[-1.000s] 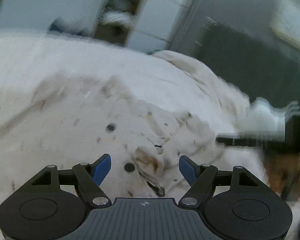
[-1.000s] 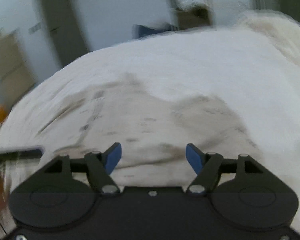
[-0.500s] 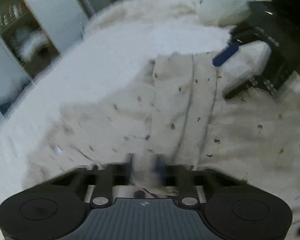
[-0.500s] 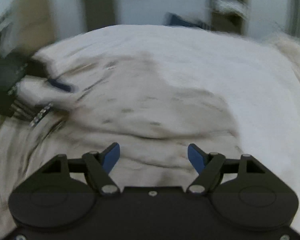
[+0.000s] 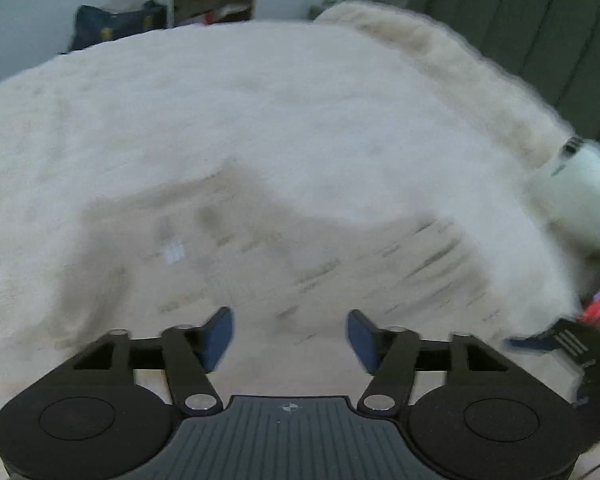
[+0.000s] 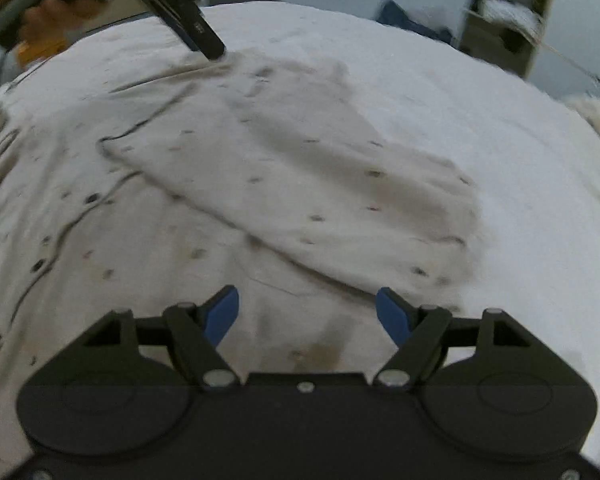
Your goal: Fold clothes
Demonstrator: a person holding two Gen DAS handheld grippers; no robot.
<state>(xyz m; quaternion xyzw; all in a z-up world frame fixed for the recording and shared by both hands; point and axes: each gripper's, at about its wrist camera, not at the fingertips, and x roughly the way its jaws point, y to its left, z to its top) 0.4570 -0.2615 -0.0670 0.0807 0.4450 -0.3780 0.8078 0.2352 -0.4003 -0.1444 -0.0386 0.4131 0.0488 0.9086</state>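
1. The garment [image 6: 228,184], a pale cloth with small dark dots, lies spread on the white bed [image 6: 480,128], filling the left and centre of the right wrist frame; one flap is folded over, and its edge runs diagonally from centre left to lower right.
2. In the right wrist view bare bed is open to the right of and above the garment's far edge.
3. The left wrist view is blurred; the garment [image 5: 260,248] shows as a greyish patch in mid frame, with open bed above it and a fluffy blanket [image 5: 440,56] at the upper right.
4. The left tool [image 5: 290,336] hangs above the cloth, jaws wide, holding nothing.
5. The right tool [image 6: 306,314] is likewise spread wide and empty over the near cloth.
6. In the upper left of the right wrist frame the left tool's black finger [image 6: 196,36] points down at the garment's far edge, with a hand [image 6: 48,12] behind it.
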